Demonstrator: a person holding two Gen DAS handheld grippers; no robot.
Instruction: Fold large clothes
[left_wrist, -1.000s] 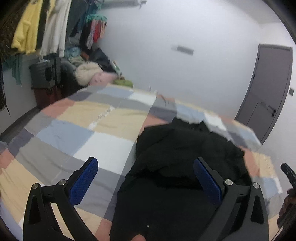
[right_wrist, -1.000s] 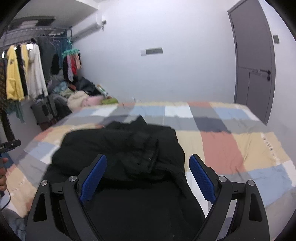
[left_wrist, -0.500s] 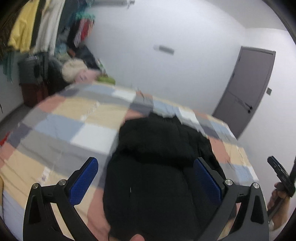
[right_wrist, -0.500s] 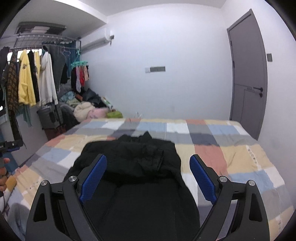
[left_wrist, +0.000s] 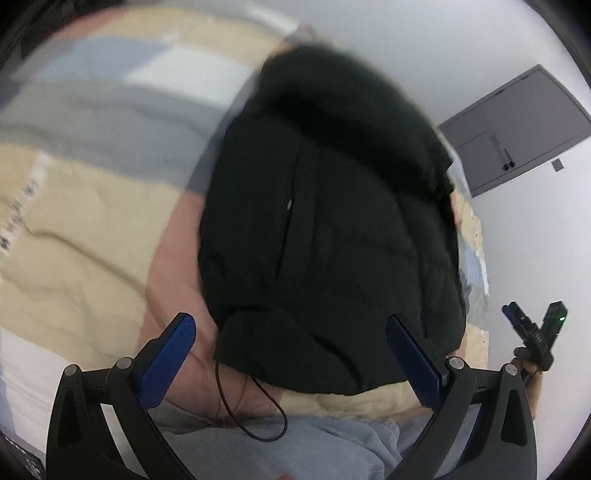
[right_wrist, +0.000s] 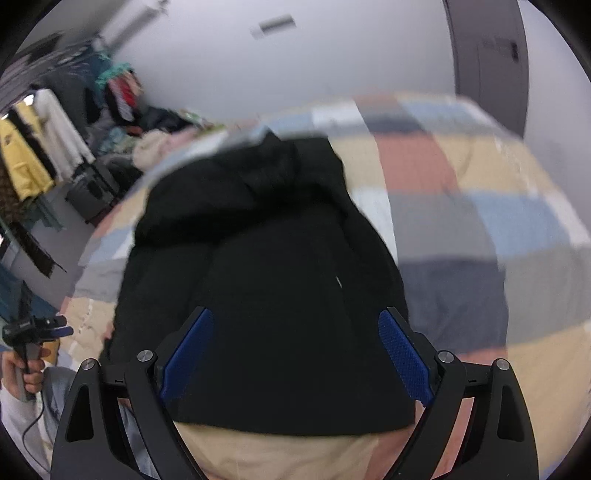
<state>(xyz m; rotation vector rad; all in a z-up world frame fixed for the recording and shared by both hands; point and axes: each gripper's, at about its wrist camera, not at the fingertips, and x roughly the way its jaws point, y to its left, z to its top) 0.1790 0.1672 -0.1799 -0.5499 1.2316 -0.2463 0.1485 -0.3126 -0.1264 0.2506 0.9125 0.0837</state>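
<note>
Both grippers dipped toward black jacket (left_wrist: 332, 206)

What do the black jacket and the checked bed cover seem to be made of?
Jacket: looks like a matte synthetic shell over padding, since it lies thick and puffy with soft rounded folds; blur hides any weave. Bed cover: probably soft woven cotton or the like, dull in finish, with printed colour squares and fine creases in the left wrist view.

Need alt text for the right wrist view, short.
A black jacket lies on a patchwork bedspread, framed by the open right gripper above its near hem. Hanging clothes and the left gripper sit at left.
</note>
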